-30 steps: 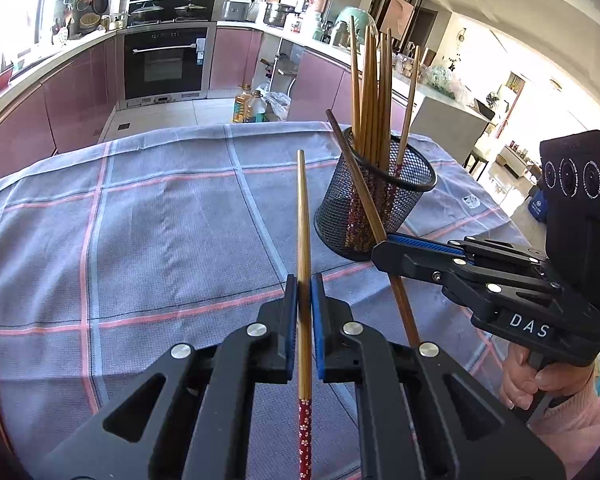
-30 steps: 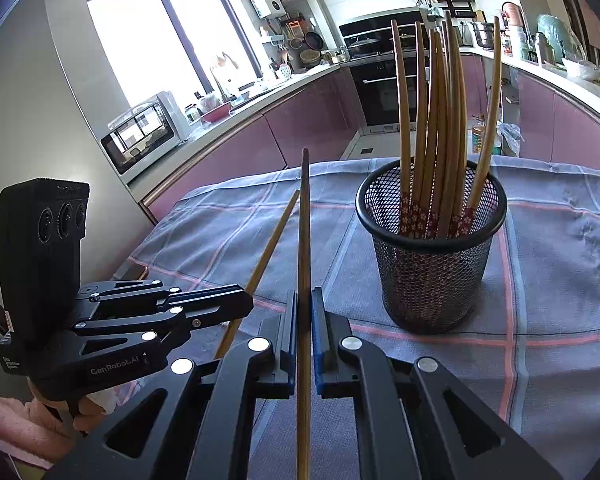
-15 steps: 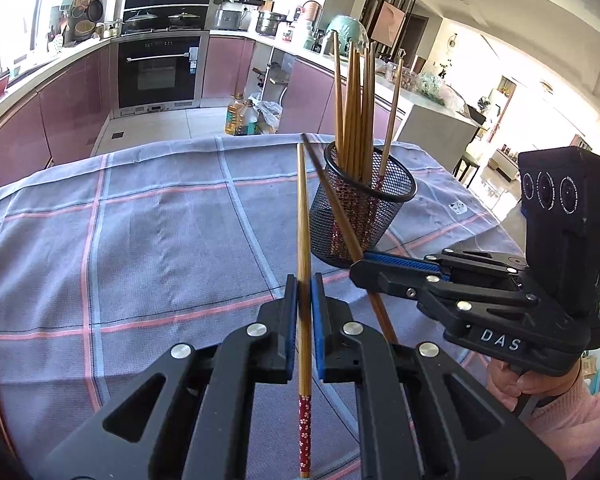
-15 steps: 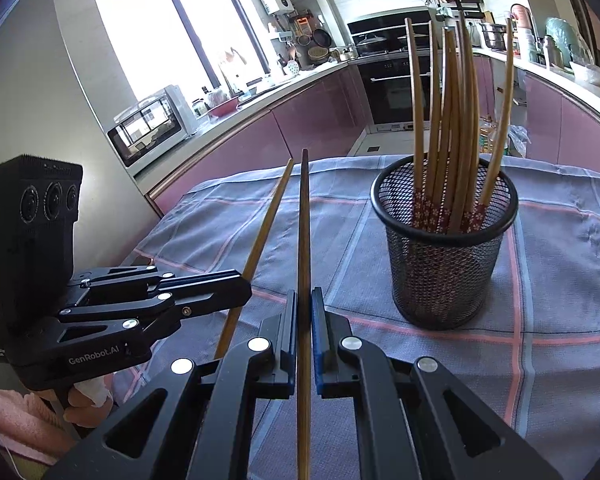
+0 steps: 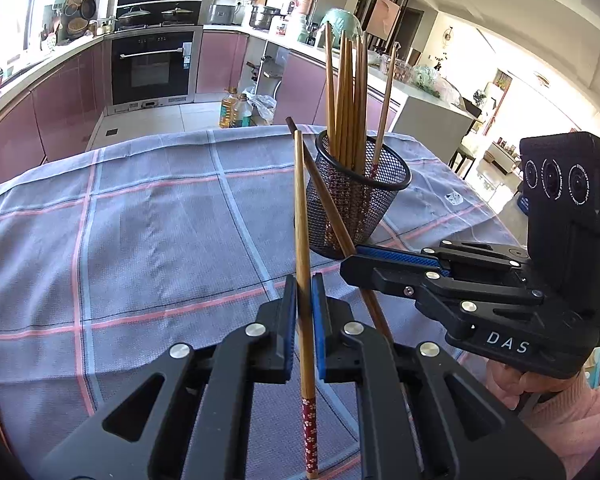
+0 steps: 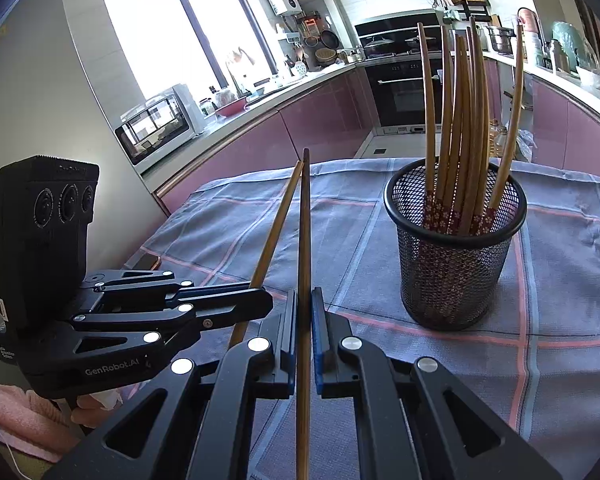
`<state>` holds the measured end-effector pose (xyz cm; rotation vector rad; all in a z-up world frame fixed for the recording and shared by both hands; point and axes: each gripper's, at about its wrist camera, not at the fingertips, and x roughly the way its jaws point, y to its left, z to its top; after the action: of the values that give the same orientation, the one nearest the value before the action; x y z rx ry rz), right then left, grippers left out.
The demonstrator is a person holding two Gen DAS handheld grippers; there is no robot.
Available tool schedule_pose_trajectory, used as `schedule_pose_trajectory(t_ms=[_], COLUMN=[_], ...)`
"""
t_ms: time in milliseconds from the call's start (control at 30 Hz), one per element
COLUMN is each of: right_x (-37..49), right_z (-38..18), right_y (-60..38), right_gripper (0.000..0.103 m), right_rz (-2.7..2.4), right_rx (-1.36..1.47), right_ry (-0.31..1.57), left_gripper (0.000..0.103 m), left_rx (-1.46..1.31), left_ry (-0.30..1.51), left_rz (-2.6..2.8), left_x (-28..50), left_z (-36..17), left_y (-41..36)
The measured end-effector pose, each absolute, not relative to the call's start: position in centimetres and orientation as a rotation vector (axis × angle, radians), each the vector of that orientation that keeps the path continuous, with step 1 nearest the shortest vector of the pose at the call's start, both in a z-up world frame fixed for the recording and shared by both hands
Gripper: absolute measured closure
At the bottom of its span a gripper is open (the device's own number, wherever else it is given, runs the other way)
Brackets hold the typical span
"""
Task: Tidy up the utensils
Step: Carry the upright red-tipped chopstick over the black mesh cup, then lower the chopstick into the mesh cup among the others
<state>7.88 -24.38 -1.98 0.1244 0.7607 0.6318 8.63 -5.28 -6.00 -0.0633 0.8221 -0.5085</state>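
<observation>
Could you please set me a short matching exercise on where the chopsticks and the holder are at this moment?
Things:
1. left claw
2. right claw
3. mesh holder
4. checked cloth

States:
A. stands upright, full of chopsticks
B. shut on the lighter chopstick
C. covers the table
D. shut on the darker chopstick

Pairs: 1-B, 2-D, 3-A, 4-C

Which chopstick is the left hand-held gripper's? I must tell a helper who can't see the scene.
On the checked tablecloth stands a black mesh cup full of chopsticks. In front of it, two chopsticks are held in the air. The left hand-held gripper clamps the lighter chopstick; its red flowered end points back towards the holder.
</observation>
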Motion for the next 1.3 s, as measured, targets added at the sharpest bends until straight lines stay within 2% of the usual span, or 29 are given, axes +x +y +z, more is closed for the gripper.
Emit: schedule_pose_trajectory(t_ms=[1300], right_x=[6.4], right_z=[0.6], right_y=[-27.5], right_gripper=[0.097], right_rz=[0.575], right_rx=[0.144], right_ry=[0.645], left_gripper=[0.095], left_rx=[-0.038], left_ry=[0.755], left_rz=[-0.53], left_x=[8.0], left_z=[-3.7], left_y=[-6.0])
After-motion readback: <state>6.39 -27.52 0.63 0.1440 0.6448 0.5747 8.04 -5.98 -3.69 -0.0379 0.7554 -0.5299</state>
